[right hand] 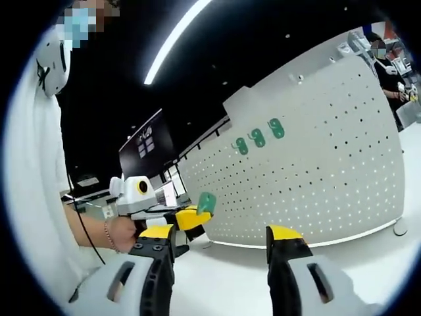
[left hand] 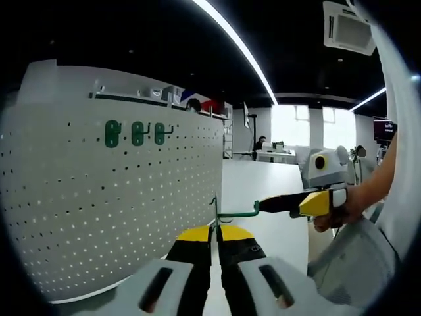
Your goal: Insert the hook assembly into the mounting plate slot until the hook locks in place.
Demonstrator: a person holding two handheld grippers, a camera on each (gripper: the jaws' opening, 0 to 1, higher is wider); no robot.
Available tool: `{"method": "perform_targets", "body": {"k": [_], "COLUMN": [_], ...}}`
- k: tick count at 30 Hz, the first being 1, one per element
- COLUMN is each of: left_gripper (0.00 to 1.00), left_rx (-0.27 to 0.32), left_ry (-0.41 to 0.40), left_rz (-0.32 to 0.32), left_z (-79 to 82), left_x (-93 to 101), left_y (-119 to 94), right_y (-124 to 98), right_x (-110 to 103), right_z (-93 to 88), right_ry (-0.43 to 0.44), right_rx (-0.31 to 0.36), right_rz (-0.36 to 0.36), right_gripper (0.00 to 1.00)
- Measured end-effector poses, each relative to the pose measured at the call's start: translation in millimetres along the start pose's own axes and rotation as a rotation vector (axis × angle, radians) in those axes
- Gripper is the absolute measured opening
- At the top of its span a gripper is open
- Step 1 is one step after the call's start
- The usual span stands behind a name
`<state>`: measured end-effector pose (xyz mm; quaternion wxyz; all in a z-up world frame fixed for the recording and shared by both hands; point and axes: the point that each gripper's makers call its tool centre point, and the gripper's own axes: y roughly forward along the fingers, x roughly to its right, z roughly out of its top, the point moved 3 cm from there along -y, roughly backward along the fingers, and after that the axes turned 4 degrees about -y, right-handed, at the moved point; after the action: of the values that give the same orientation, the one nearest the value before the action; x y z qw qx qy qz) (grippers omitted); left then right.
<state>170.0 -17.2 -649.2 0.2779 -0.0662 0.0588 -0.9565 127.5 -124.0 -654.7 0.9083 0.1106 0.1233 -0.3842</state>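
Holding the green hook (left hand: 227, 212) in its clenched jaws, the left gripper (left hand: 215, 232) is near the pegboard (left hand: 118, 197); right gripper (right hand: 222, 238) is released.

Your left gripper view looks along its own closed jaws, close to the white pegboard (left hand: 118, 197) standing on its left, toward the room's far windows. Your right gripper view faces back from the opposite side, the pegboard on its right, its own jaws set apart. Both views share the board's three green hooks (left hand: 136, 133) and the white tabletop (right hand: 230, 276).
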Motion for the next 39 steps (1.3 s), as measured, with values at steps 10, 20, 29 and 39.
{"method": "perform_targets", "body": {"k": [10,20,29,39], "left_gripper": [0.03,0.03,0.03,0.03], "left_rx": [0.002,0.004,0.004,0.006], "left_ry": [0.001,-0.004,-0.005,-0.005], "left_rz": [0.005,0.011,0.012,0.014], "left_z": [1.4,1.2,1.2,1.9], "left_x": [-2.1,-1.6,-1.6,-1.1], "left_y": [-1,-2,-3,-3], "right_y": [21,33,45,53], "right_x": [-10,-15,-25,-26], "right_z": [1.4,2.7,3.1,6.4], "right_ry": [0.021,0.036,0.062,0.089], "right_rx": [0.020,0.029,0.037,0.046], "right_rz": [0.032,0.053,0.084,0.096], "right_gripper": [0.52,0.50,0.45,0.35]}}
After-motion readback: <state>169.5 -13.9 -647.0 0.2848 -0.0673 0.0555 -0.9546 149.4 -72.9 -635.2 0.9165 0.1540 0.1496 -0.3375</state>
